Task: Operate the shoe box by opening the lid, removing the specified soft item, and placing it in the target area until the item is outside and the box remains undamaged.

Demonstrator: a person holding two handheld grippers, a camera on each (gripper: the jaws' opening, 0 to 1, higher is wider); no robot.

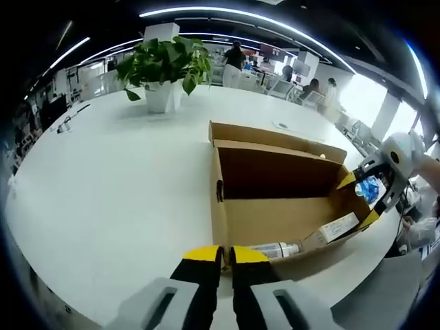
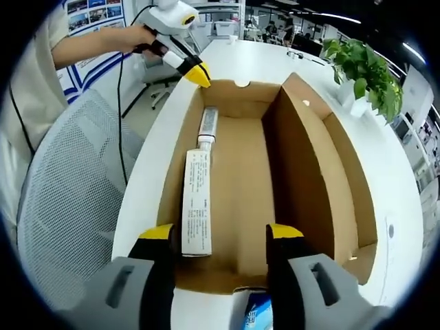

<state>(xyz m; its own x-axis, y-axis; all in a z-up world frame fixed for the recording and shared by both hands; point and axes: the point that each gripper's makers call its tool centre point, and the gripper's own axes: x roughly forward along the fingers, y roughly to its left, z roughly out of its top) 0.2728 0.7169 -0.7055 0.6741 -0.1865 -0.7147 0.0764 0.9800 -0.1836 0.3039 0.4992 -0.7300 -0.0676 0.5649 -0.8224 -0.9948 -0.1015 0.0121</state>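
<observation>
one open shoe box (image 2: 275,179) at table (image 1: 124,185) edge | inside: one tube (image 2: 207,128), one carton (image 2: 196,203) | left gripper (image 1: 220,256) jaws pressed together | right gripper (image 2: 220,234) jaws spread

Views face across shared shoe box (image 1: 282,199) (opposite ends), close in

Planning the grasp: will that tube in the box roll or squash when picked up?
The tube looks soft-walled, so it would probably dent under the fingers. It lies against the box wall, end-on to a carton, so it likely won't roll far. It seems light for its size.
</observation>
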